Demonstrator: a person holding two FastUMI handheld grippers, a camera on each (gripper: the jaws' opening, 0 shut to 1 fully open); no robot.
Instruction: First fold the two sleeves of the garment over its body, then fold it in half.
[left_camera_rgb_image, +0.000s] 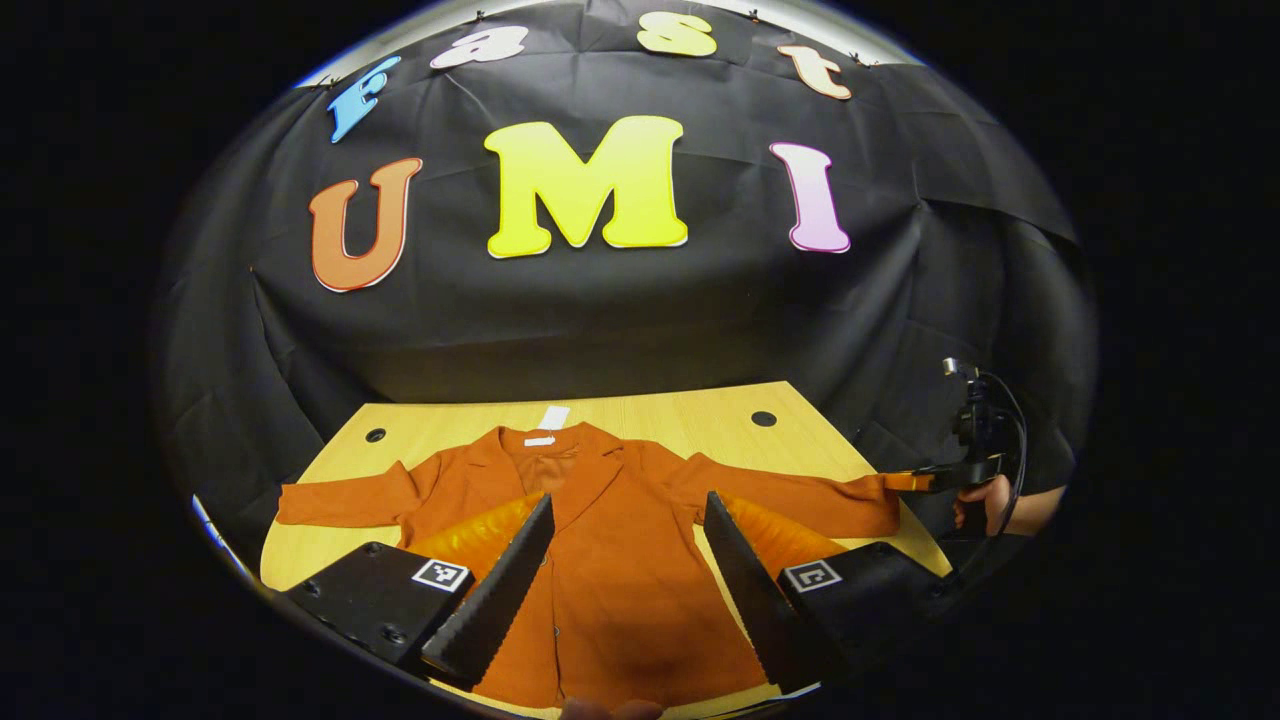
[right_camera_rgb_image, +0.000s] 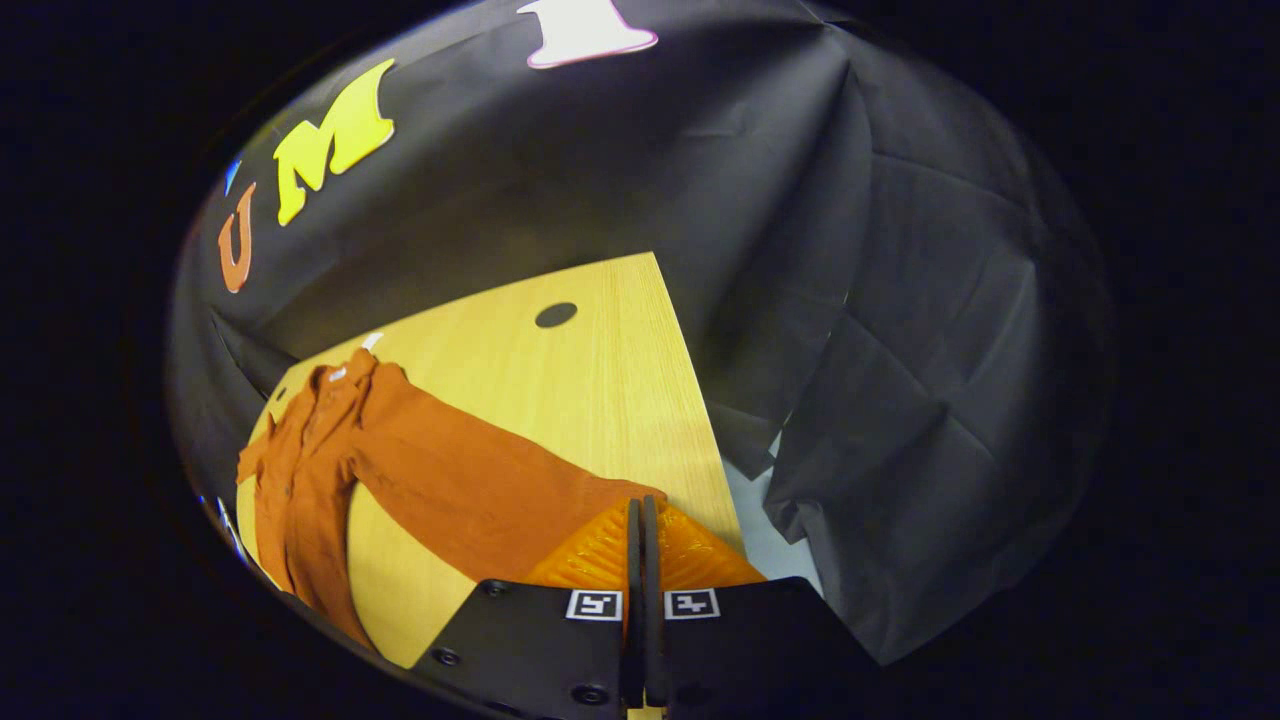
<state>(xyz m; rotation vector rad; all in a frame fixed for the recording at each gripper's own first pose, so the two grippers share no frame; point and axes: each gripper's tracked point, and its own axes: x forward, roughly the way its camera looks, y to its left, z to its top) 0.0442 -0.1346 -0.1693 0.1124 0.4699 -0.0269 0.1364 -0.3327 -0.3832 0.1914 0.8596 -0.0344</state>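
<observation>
So far nothing is folded: the garment (left_camera_rgb_image: 620, 560) lies flat, front up, on the desk (left_camera_rgb_image: 690, 410), collar towards the booth wall, both sleeves spread straight out to the sides. Going left to right in the left gripper view: the left sleeve (left_camera_rgb_image: 345, 497) lies flat and untouched near the desk's left edge; the body sits mid-desk; the left claw (left_camera_rgb_image: 625, 520) hangs over it with its jaws wide apart, holding nothing, fingers framing the front placket. Further right, the right sleeve (left_camera_rgb_image: 790, 495) runs out to the desk's right edge, where the right claw (left_camera_rgb_image: 915, 482), held by a hand (left_camera_rgb_image: 985, 500), meets the cuff. In the right gripper view the right claw (right_camera_rgb_image: 642, 520) has its fingers pressed together with barely a gap, and the cuff end (right_camera_rgb_image: 625, 495) runs right up to the tips. Looks like a pinch on the cuff, but I can't tell if cloth is actually between the pads. My read: first sleeve fold is just starting. Left to do: both sleeve folds, then the half fold.
</observation>
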